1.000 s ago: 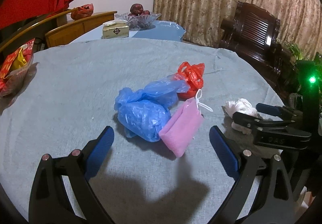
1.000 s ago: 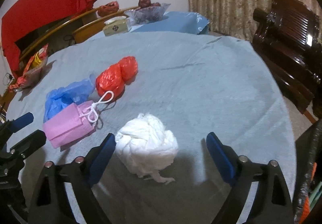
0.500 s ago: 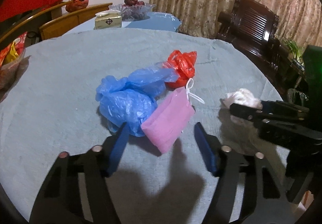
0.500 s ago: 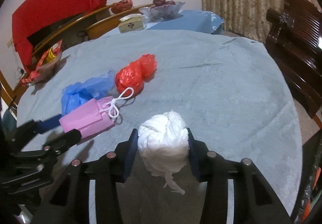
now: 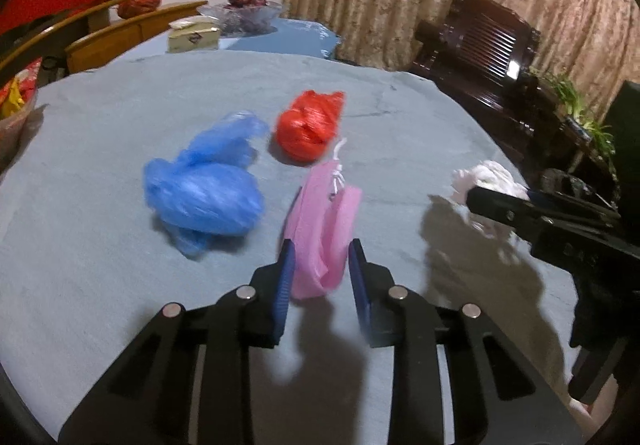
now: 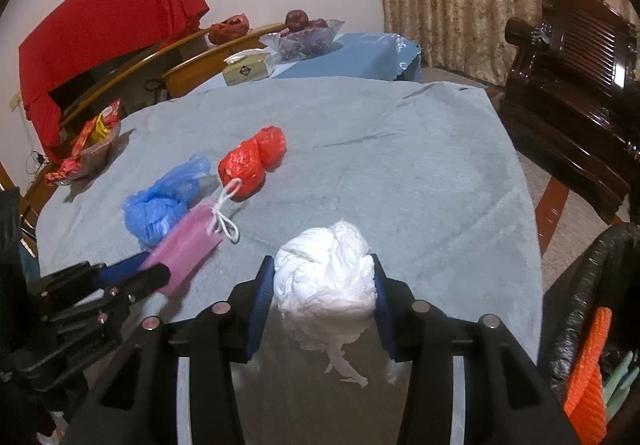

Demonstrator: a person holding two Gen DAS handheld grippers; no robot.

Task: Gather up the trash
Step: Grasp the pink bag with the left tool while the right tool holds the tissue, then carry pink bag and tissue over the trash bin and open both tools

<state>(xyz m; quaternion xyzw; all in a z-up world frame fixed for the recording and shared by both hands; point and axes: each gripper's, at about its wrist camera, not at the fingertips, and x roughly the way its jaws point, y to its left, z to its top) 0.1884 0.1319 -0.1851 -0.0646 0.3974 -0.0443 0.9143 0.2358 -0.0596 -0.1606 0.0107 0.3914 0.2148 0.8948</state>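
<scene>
- Nearest us, our right tool [image 6: 324, 281] is clamped on the white crumpled plastic bag [image 6: 326, 279], its blue pads pressed to both sides; the bag looks raised just above the table [image 6: 420, 165] near its front edge.
- Our left tool [image 5: 320, 265] grips the near end of the pink drawstring pouch [image 5: 324, 221], which stands tilted up between the pads, white cord at its far end.
- We judge that we are at the pick-up step, with one piece of trash in each tool.
- Beside the right tool, a black-lined bin [image 6: 584, 309] shows at the lower right, seemingly already holding scraps; the next move calls for carrying both loads there without loosening either grip, then releasing over its mouth.
- Farther out on the table lie the blue plastic bag [image 5: 204, 197] and, beyond it, the red plastic bag [image 5: 308, 125], apart from both tools and not yet collected.
</scene>
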